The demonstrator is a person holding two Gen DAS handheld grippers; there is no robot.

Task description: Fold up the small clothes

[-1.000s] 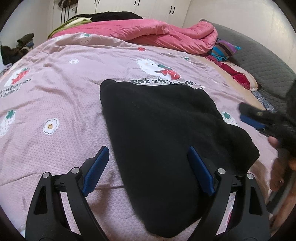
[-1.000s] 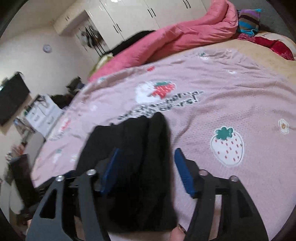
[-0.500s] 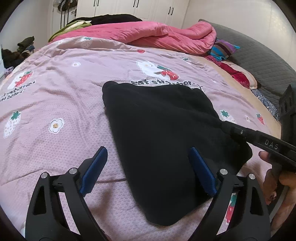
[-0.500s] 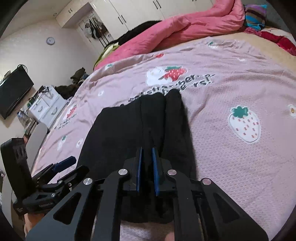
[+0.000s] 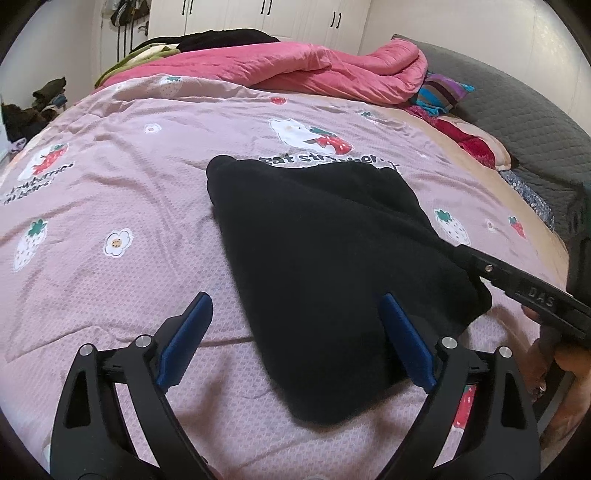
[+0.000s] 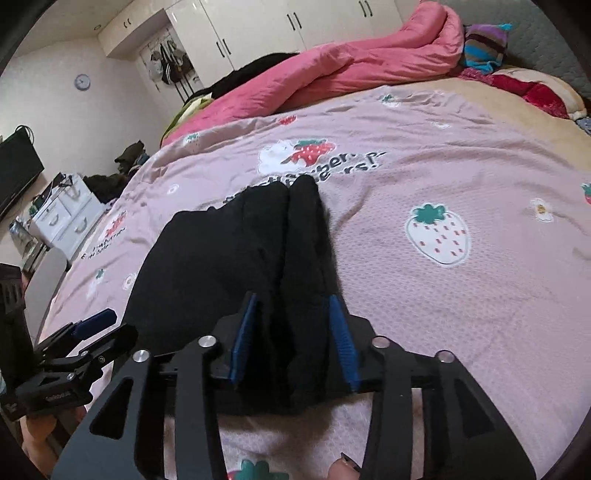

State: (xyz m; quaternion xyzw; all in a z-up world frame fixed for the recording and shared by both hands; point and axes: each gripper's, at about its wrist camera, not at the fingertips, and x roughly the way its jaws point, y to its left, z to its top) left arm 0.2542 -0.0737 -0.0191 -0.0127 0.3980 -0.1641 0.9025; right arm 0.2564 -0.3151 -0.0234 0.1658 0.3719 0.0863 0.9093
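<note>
A black garment (image 5: 314,258) lies folded lengthwise on the pink strawberry-print bedspread (image 5: 110,192). My left gripper (image 5: 295,339) hovers over its near end. Its jaws are wide and still opening; the left pad (image 5: 184,332) is over bare bedspread and the right pad (image 5: 406,339) over the cloth, gripping nothing. My right gripper (image 6: 291,339) sits at the garment's (image 6: 221,251) near right edge with its jaws opening. A raised fold of black cloth lies between the blue pads (image 6: 341,339), which do not squeeze it. In the left wrist view the right gripper (image 5: 517,284) reaches in from the right.
A bunched pink duvet (image 5: 295,70) lies across the far side of the bed, with striped and red pillows (image 5: 443,92) by the grey headboard (image 5: 524,122). White wardrobes (image 6: 295,22) line the far wall. A white drawer unit (image 6: 62,218) and a television (image 6: 18,173) stand to the left.
The right gripper came down onto the garment's right edge, closed fully half a second ago, and has since parted around the fold. The left gripper has barely moved.
</note>
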